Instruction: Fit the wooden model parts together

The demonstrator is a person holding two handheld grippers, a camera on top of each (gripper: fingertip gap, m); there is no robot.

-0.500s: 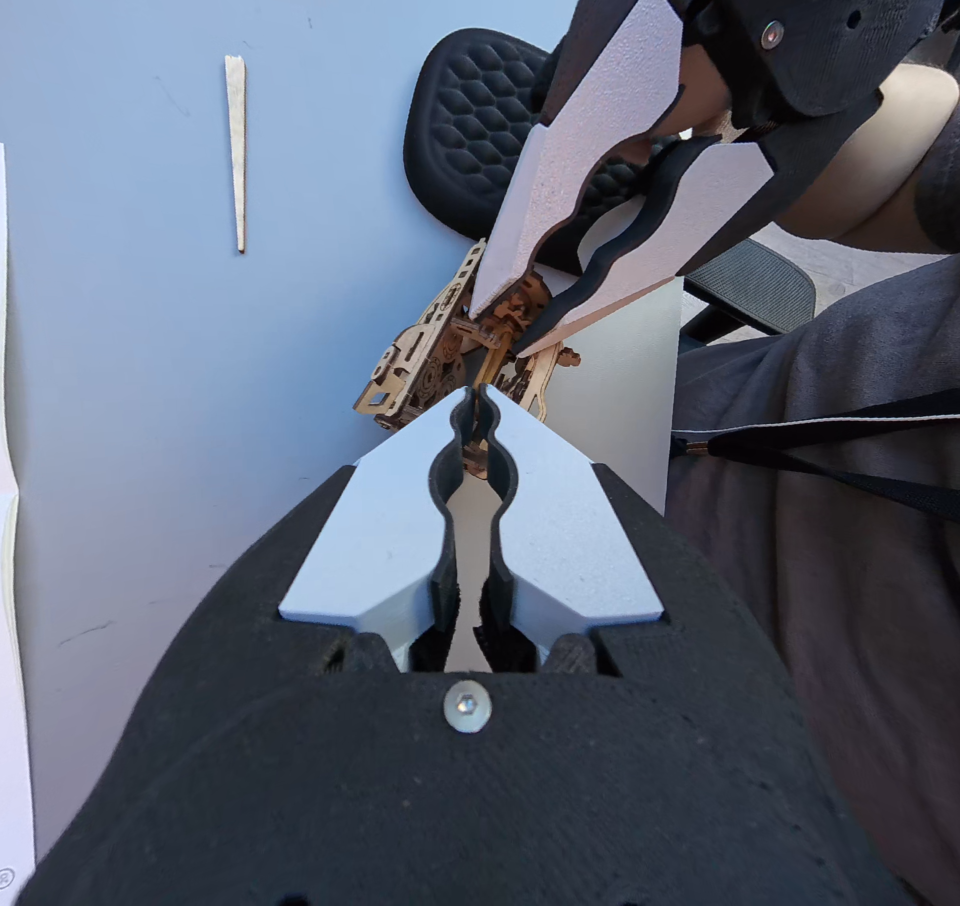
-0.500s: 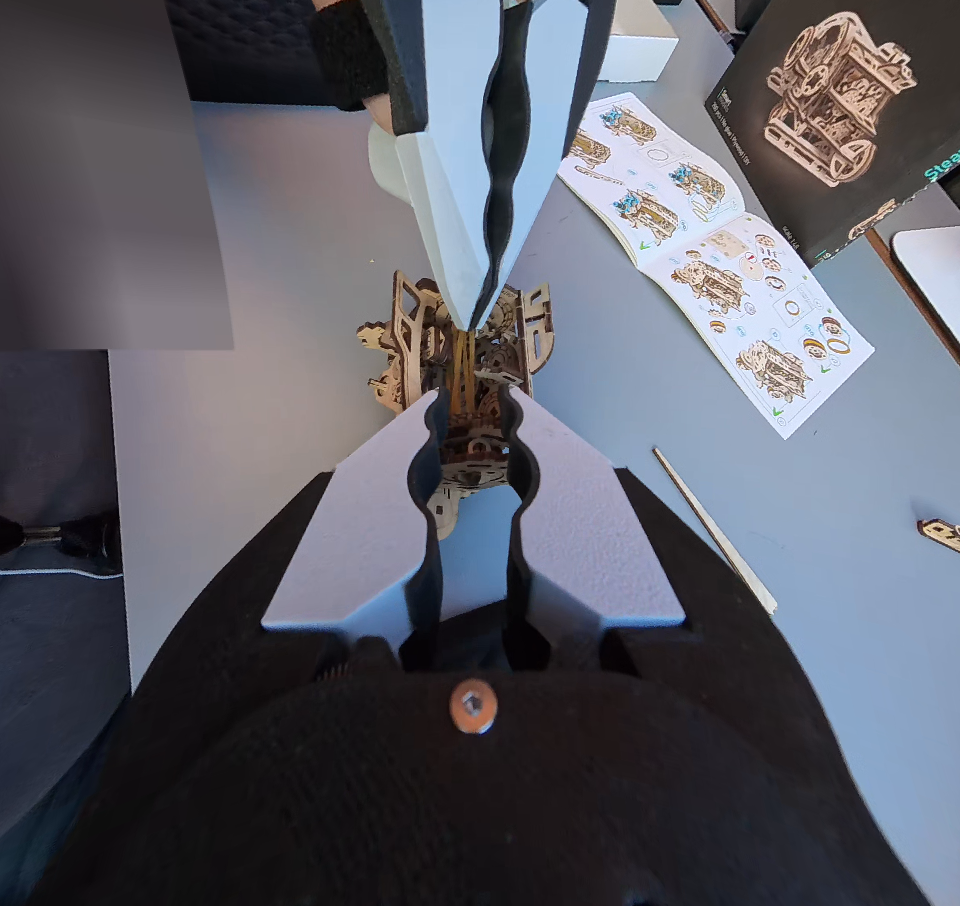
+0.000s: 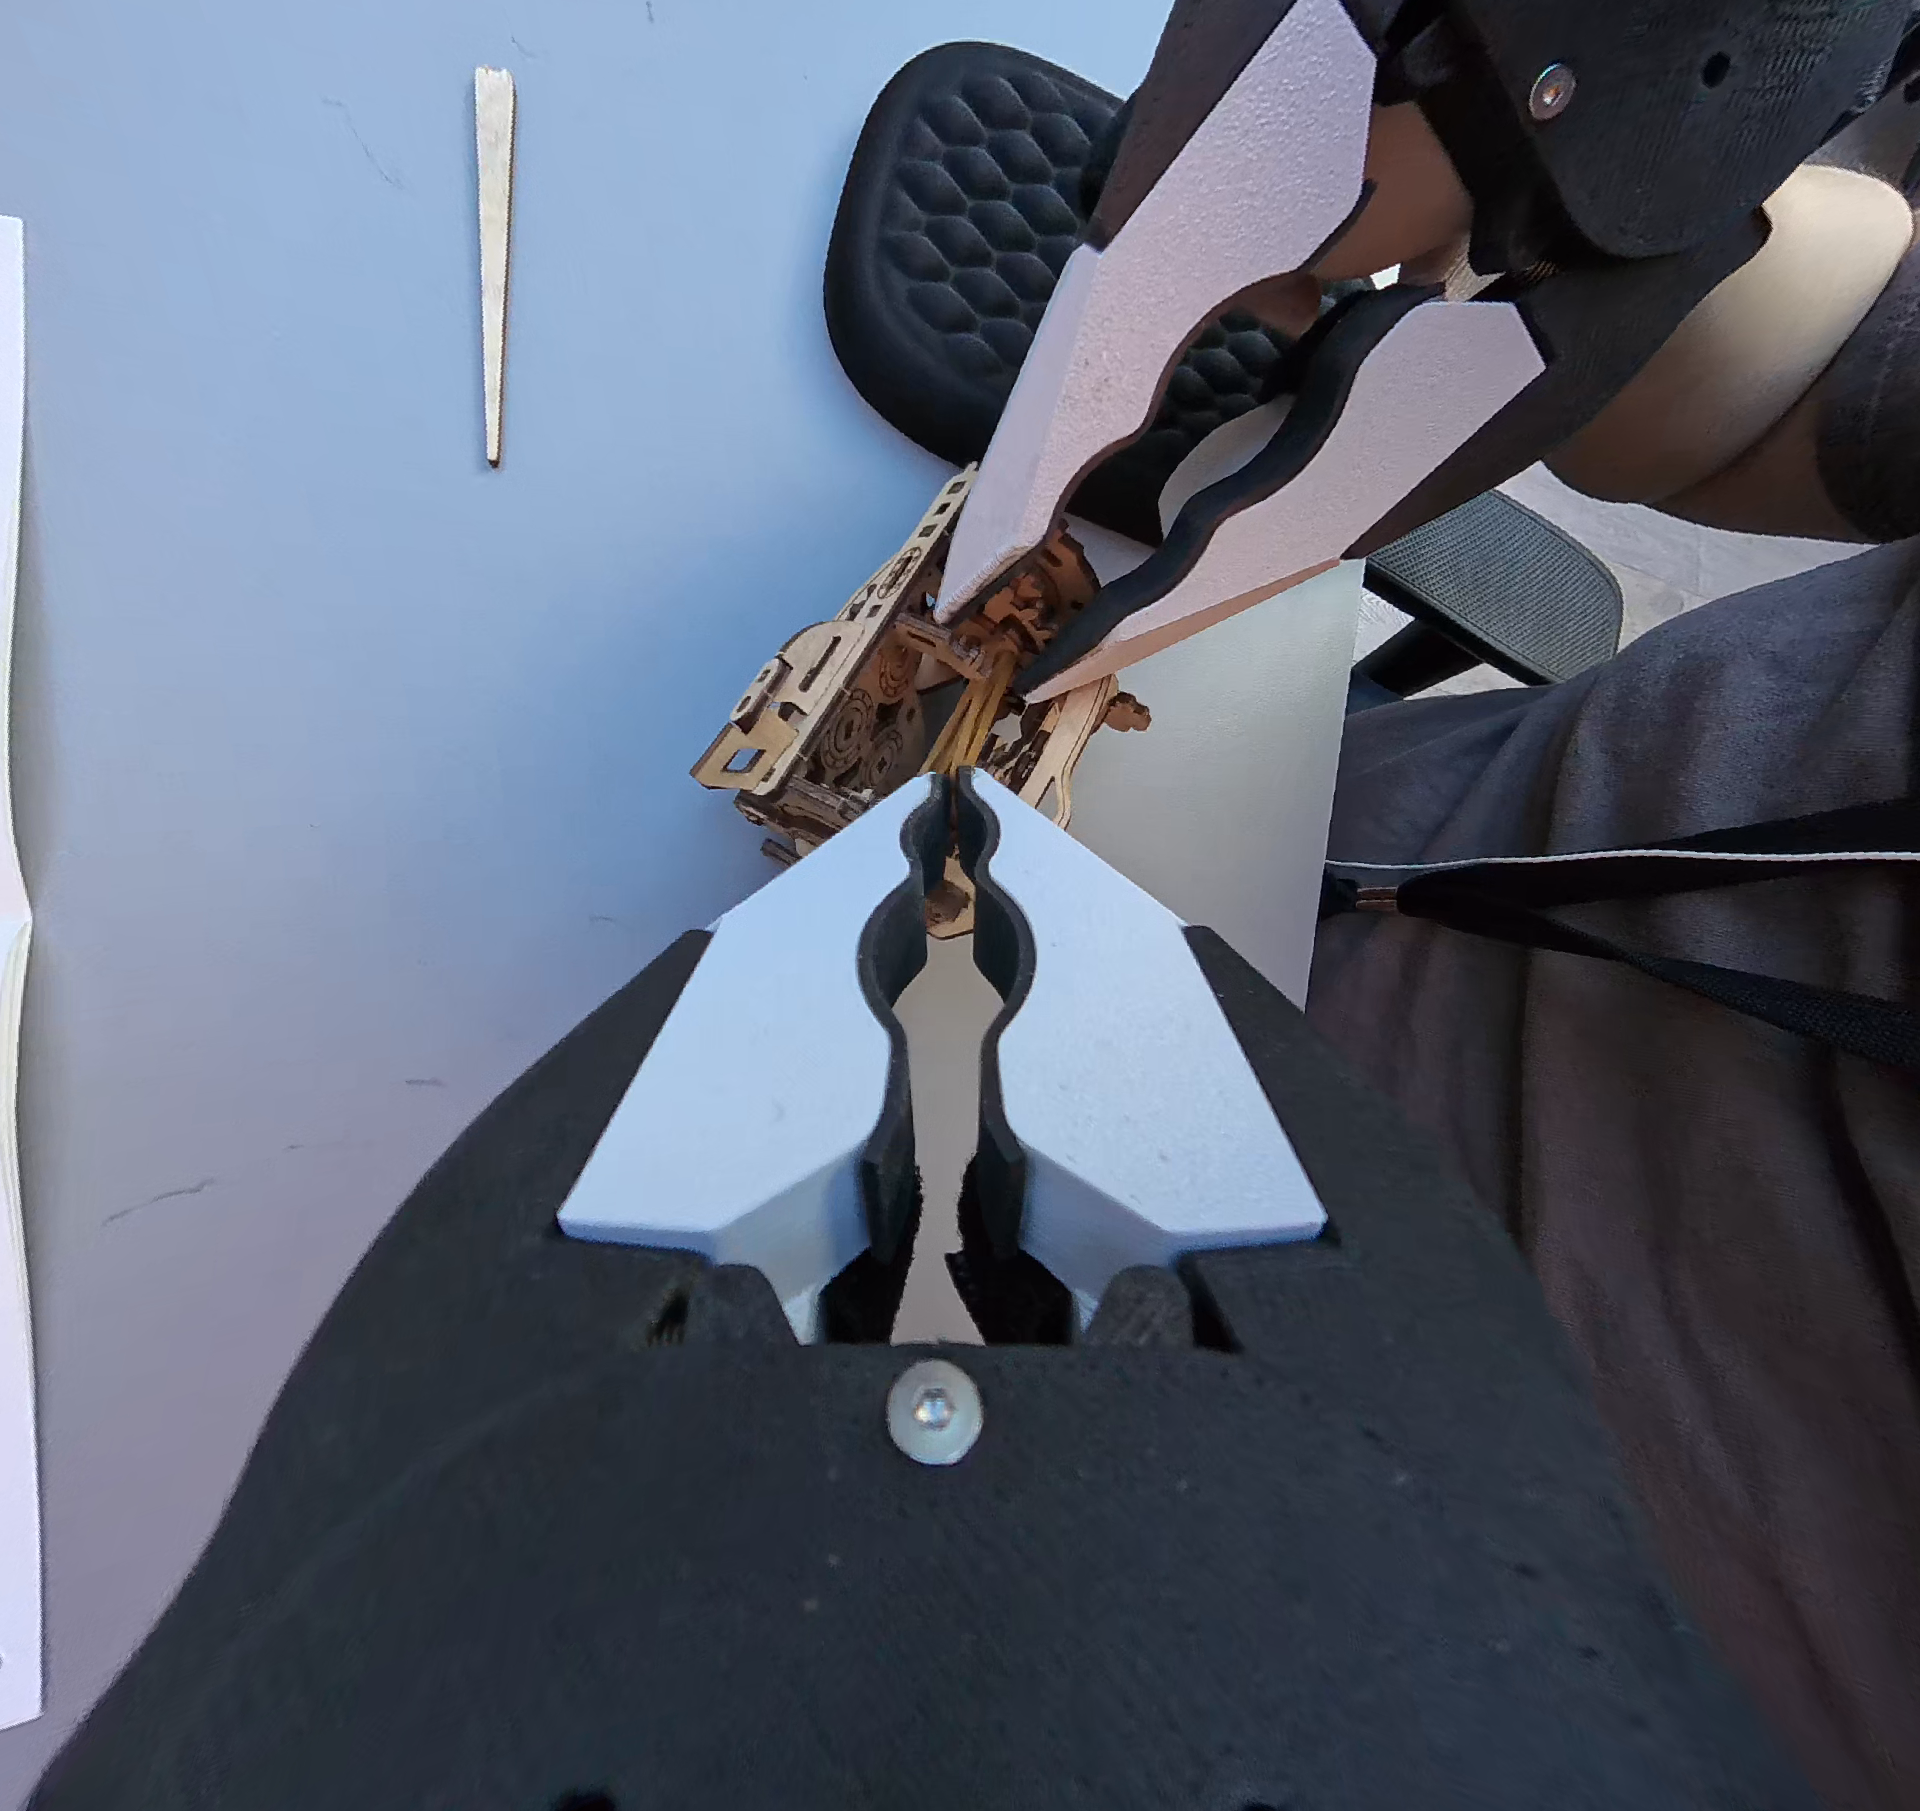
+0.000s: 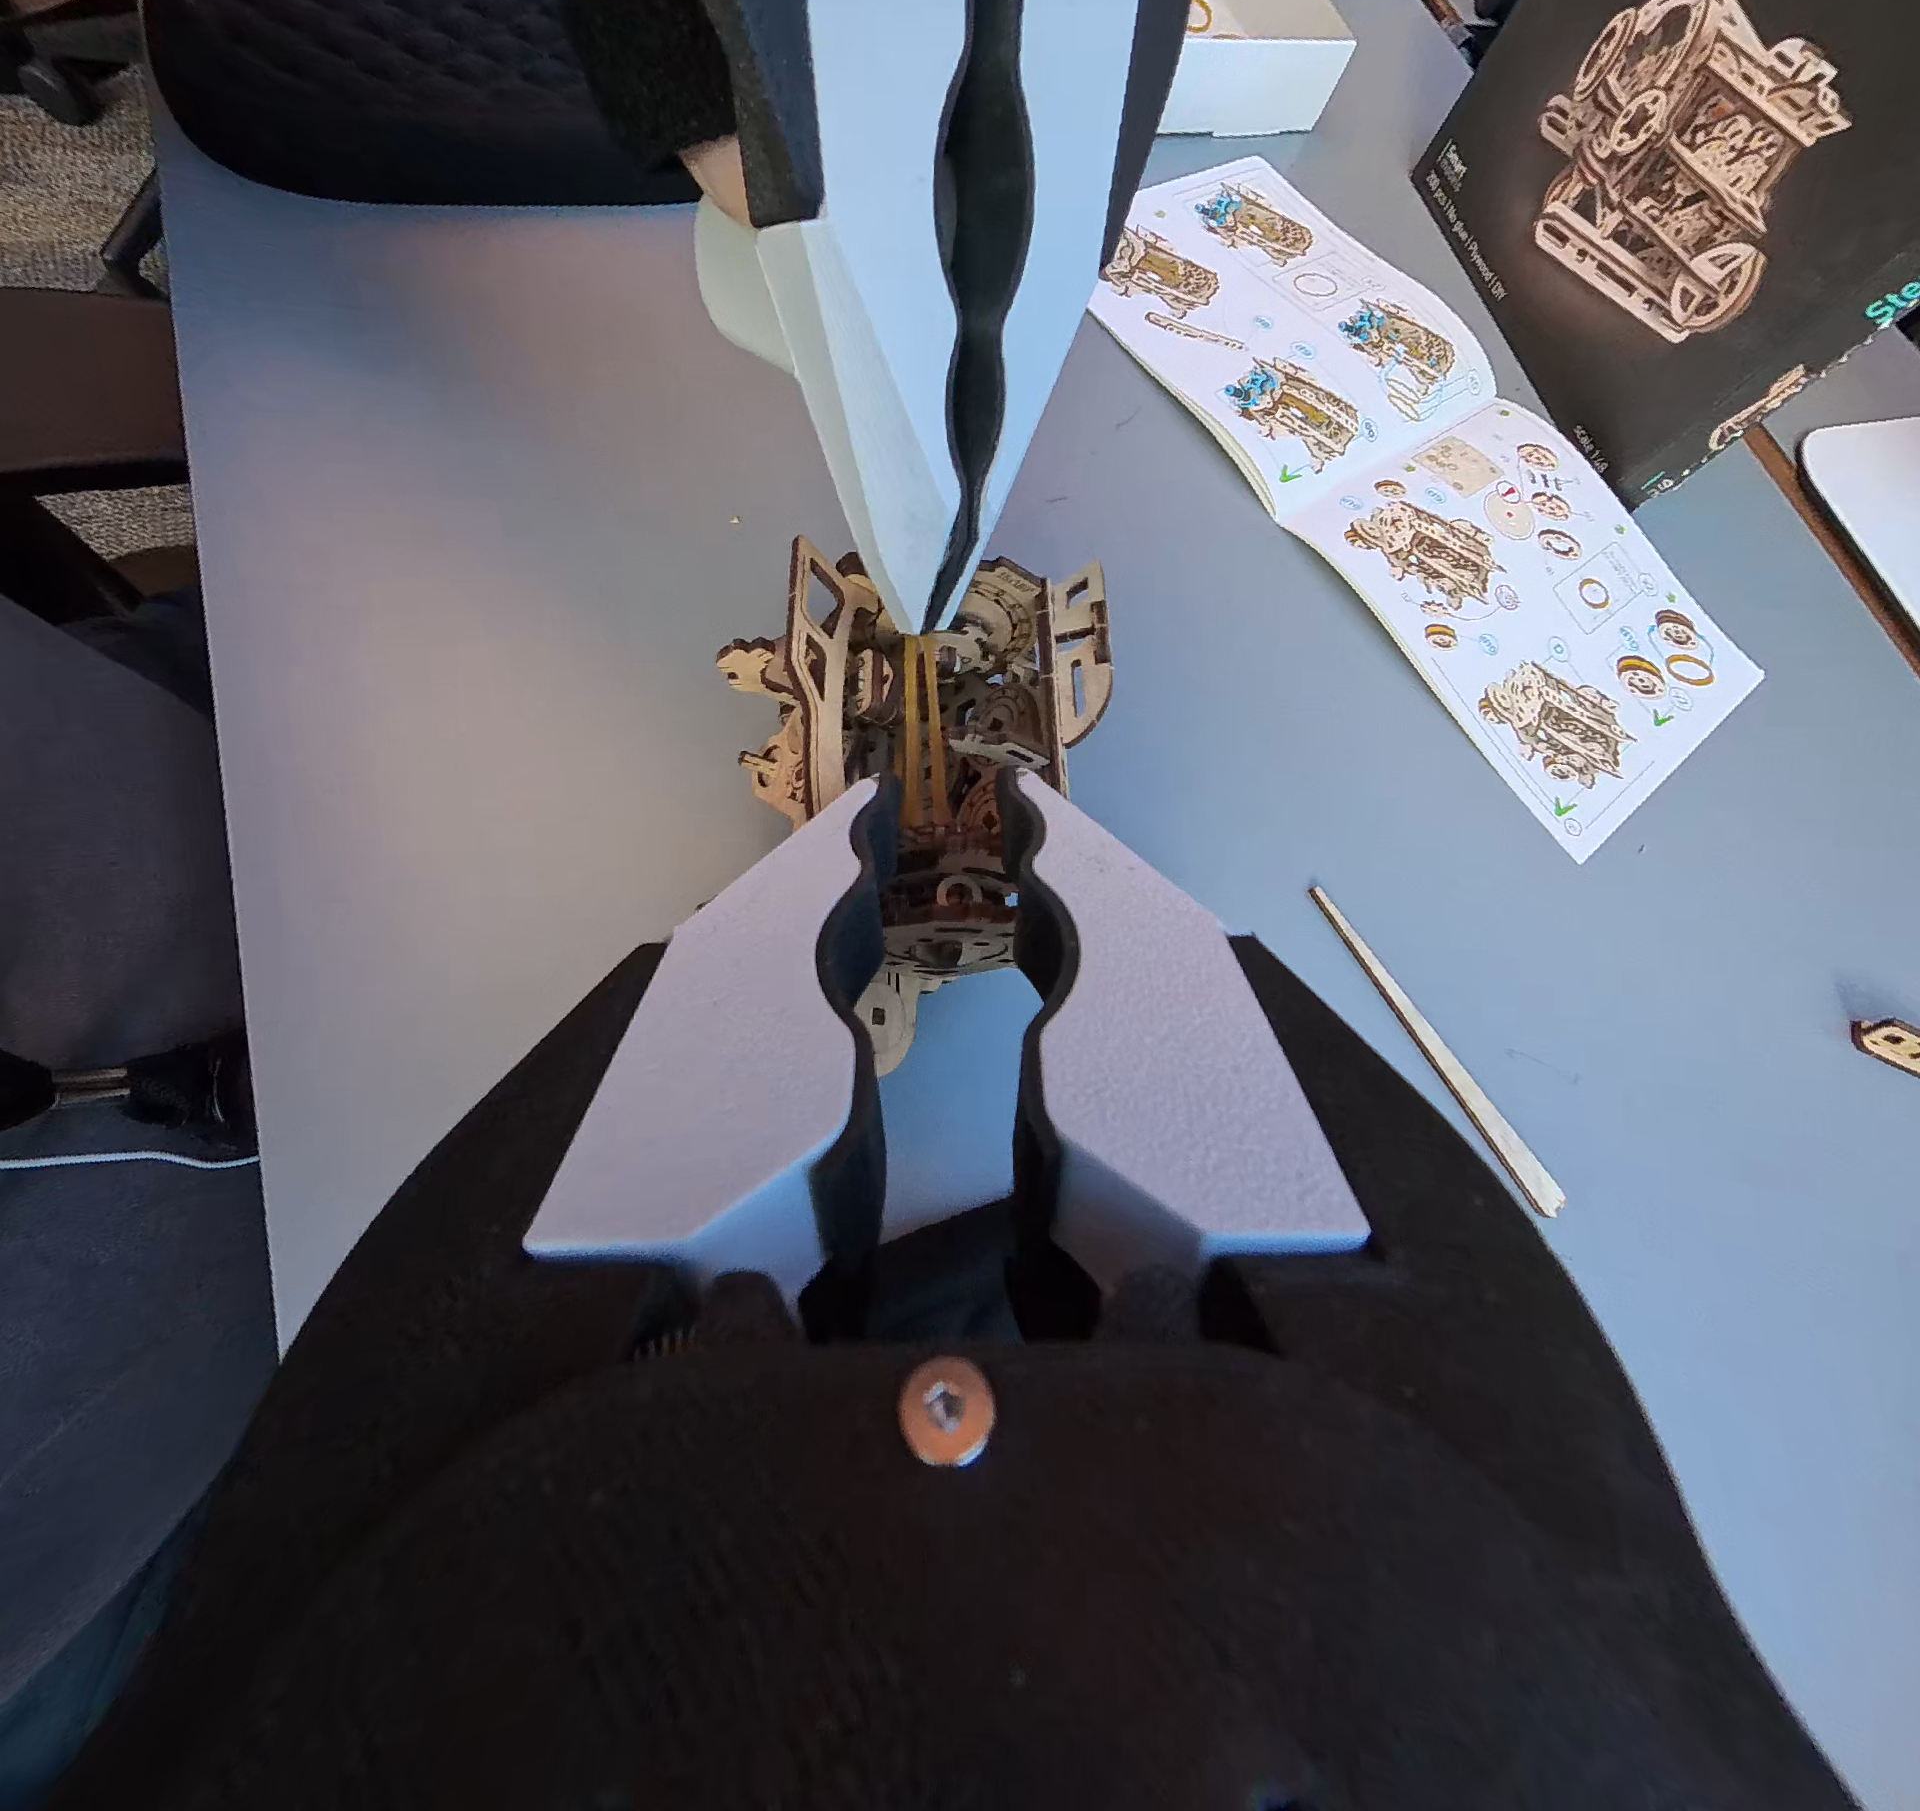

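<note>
Two hand-held tools with white fingers and black pads are recorded over one pale grey table (image 4: 499, 535). One light brown laser-cut wooden model (image 4: 831, 681), partly assembled with gears and side plates, is seen standing on the table near its edge, between the two tools. One yellow-brown elastic band (image 4: 920, 722), seen as two strands, is stretched across the top of the model.

Left tool (image 3: 954, 776): its fingertips are closed together on the stretched band, which is seen entering between the pads. In the right wrist view the same tool (image 4: 927, 623) is seen from above, tips shut at the upper end of the band.

Right tool (image 4: 945, 790): its jaws are set apart and are clamped across the near end of the wooden model, with a pad seated against each side. In the left wrist view it (image 3: 987, 655) is seen at the model's top.

Other items counted: one long tapered wooden sliver (image 3: 494, 255) lying well apart from the model; one open white instruction booklet (image 4: 1434, 514); one black printed box (image 4: 1683, 161); one small brown wooden piece (image 4: 1886, 1044) at the right edge; one black quilted chair back (image 3: 997, 234).
</note>
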